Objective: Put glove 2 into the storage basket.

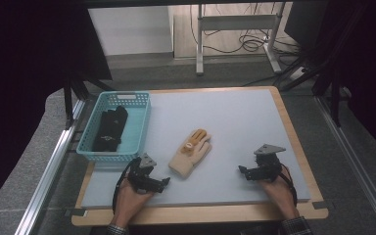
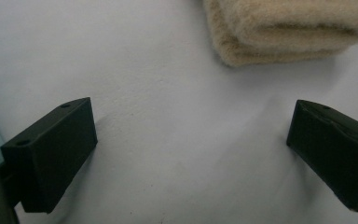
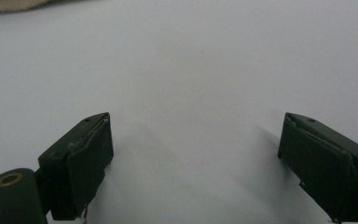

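A cream glove with orange fingers [image 1: 191,152] lies flat on the grey mat, fingers toward the far side. My left gripper [image 1: 164,182] rests low on the mat just left of the glove's cuff, open. In the left gripper view the folded cream cuff [image 2: 284,32] lies ahead of the open left gripper [image 2: 193,121], apart from both jaws. My right gripper [image 1: 242,171] sits near the mat's front right, pointing left, well clear of the glove. In the right gripper view the right gripper [image 3: 196,135] is open over bare mat, with a sliver of the glove [image 3: 14,3] at the top left.
A turquoise mesh basket [image 1: 105,155] stands at the mat's left edge with a black glove [image 1: 110,128] inside. The grey mat [image 1: 235,122] lies on a wooden tabletop. Table legs and cables stand on the floor beyond.
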Action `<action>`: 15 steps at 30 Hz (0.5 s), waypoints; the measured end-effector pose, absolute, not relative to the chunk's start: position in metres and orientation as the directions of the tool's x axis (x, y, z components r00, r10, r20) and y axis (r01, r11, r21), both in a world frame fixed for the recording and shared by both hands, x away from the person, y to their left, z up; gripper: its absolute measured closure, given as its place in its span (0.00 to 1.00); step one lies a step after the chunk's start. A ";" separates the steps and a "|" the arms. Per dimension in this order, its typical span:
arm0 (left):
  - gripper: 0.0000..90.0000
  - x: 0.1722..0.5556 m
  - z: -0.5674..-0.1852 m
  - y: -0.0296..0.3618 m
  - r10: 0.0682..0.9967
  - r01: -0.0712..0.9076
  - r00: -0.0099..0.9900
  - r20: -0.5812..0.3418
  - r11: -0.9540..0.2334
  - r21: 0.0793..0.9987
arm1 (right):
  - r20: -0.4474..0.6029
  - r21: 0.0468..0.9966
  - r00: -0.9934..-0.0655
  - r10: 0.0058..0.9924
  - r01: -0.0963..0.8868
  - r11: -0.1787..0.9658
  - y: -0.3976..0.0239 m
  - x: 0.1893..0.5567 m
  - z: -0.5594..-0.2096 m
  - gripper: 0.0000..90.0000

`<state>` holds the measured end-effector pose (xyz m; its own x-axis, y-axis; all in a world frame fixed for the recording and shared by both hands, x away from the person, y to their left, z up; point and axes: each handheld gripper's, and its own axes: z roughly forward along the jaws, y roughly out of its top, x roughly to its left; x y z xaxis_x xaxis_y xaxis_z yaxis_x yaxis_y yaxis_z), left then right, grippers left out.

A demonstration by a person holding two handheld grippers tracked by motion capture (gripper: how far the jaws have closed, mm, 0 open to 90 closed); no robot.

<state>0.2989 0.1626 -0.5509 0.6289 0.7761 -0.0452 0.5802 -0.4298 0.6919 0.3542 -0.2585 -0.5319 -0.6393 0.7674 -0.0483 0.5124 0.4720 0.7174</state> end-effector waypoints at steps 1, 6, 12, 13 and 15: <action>0.02 0.299 -0.551 0.162 0.776 0.580 0.629 -0.045 -0.430 0.692 | -0.048 0.718 -0.639 0.768 0.512 0.472 -0.259 0.354 -0.532 0.11; 0.03 0.299 -0.550 0.163 0.780 0.586 0.623 -0.054 -0.420 0.693 | -0.049 0.719 -0.638 0.768 0.511 0.471 -0.258 0.354 -0.532 0.11; 0.03 0.302 -0.539 0.162 0.773 0.591 0.628 -0.089 -0.399 0.701 | -0.049 0.719 -0.638 0.768 0.511 0.471 -0.259 0.354 -0.532 0.11; 0.03 0.303 -0.535 0.160 0.772 0.589 0.629 -0.098 -0.391 0.707 | -0.049 0.719 -0.638 0.768 0.511 0.471 -0.259 0.354 -0.532 0.11; 0.02 0.306 -0.528 0.155 0.759 0.586 0.643 -0.101 -0.402 0.704 | -0.050 0.719 -0.638 0.768 0.510 0.471 -0.259 0.354 -0.532 0.11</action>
